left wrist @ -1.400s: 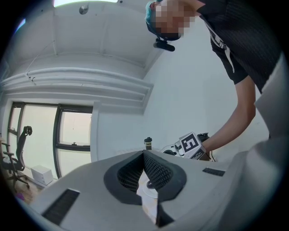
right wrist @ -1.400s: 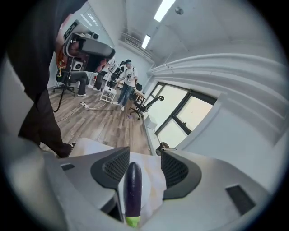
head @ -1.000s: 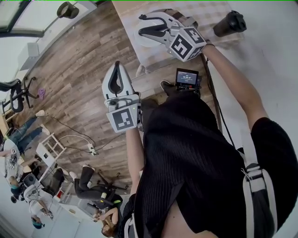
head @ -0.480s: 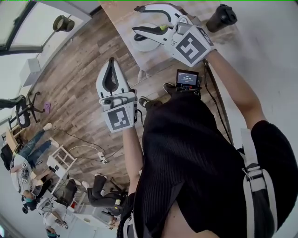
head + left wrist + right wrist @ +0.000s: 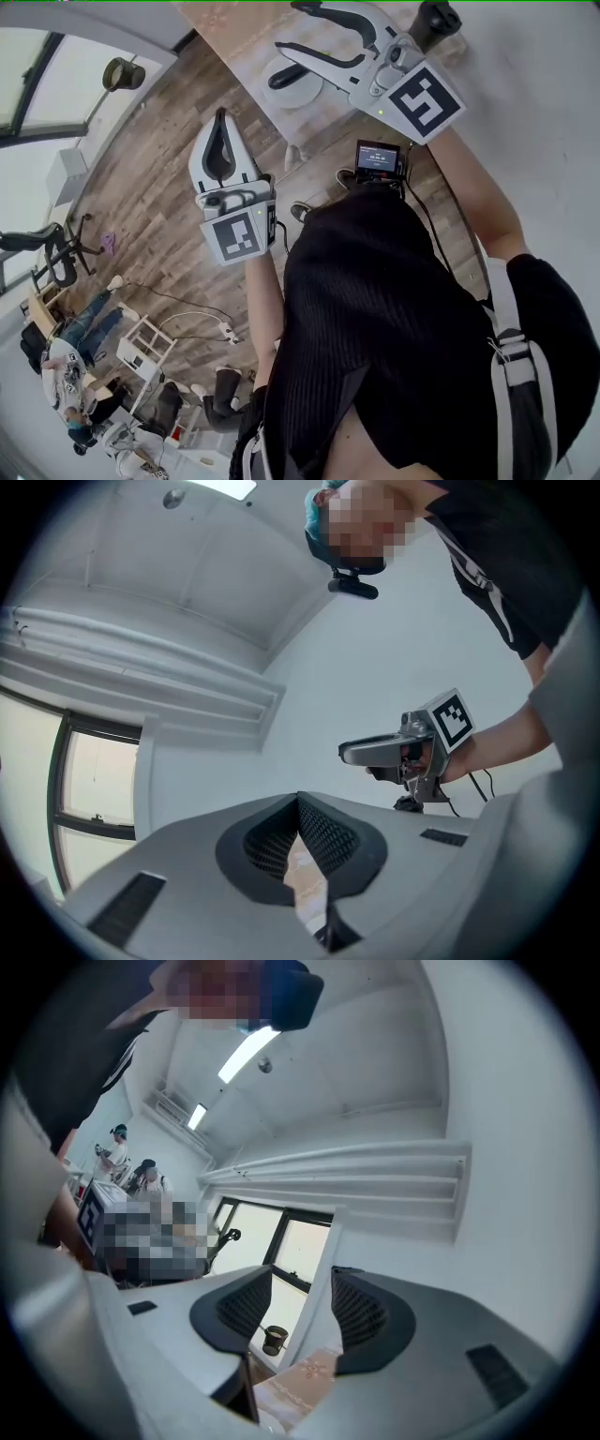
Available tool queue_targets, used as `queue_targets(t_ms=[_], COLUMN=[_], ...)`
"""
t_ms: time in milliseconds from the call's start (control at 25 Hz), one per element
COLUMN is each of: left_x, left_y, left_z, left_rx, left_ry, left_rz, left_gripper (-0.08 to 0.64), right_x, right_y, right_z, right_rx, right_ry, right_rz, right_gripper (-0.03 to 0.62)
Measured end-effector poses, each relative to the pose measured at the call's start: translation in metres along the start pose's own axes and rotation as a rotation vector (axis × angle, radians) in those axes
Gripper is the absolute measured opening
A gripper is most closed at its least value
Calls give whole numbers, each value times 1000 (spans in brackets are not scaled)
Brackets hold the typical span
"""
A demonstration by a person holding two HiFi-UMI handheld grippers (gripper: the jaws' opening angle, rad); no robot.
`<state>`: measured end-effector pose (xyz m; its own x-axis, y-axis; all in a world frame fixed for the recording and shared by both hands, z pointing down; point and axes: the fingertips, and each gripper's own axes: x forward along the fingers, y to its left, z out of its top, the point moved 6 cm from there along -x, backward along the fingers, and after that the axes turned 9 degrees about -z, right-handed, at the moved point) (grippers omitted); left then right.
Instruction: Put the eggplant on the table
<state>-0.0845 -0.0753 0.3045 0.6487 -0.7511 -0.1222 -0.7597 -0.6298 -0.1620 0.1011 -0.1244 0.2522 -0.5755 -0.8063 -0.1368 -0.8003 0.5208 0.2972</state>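
Note:
A white plate (image 5: 305,89) rests on the table (image 5: 234,28), which has a pale patterned cloth. A dark elongated thing (image 5: 284,76), apparently the eggplant, lies on the plate. My right gripper (image 5: 289,26) hovers above the plate, its jaws wide apart and closing, with nothing between them. In the right gripper view the gripper (image 5: 302,1283) frames only window, wall and cloth. My left gripper (image 5: 222,117) hangs over the wooden floor to the left of the table, tips together and empty. The left gripper view shows its pads (image 5: 323,836) meeting at the tip.
A dark pot (image 5: 433,21) stands on the table at the far right. A small screen (image 5: 377,157) hangs at the person's chest. Another dark pot (image 5: 119,73) sits on the floor by the window. An office chair (image 5: 52,253) and people are at the lower left.
Both grippers have risen. The right one climbed more and rolled, and the plate with the dark thing now shows beneath its jaws. The left stayed shut.

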Motion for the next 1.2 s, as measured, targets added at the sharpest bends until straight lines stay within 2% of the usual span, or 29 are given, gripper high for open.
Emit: queue_targets(t_ms=[160, 320, 600, 800, 1080, 1200], left_x=[1, 1, 9, 12, 9, 8], left_y=[6, 3, -11, -16, -20, -20], left_z=[0, -3, -10, -15, -25, -31], left_rx=[-3, -24, -48, -73, -88, -94], left_ry=[-20, -29, -33, -23, -10, 2], left_rz=[-2, 1, -42, -73, -96, -100], left_gripper=[2, 2, 2, 2, 2, 2], right_x=[-10, -24, -41, -52, -64, -65], right_y=[1, 13, 34, 41, 49, 52], right_z=[4, -1, -25, -46, -66, -74], right_rx=[18, -5, 63, 125, 151, 167], right_ry=[-10, 41, 106, 200, 261, 279], right_rz=[-62, -90, -128, -152, -185, -186], right_gripper=[201, 190, 176, 175, 86, 86])
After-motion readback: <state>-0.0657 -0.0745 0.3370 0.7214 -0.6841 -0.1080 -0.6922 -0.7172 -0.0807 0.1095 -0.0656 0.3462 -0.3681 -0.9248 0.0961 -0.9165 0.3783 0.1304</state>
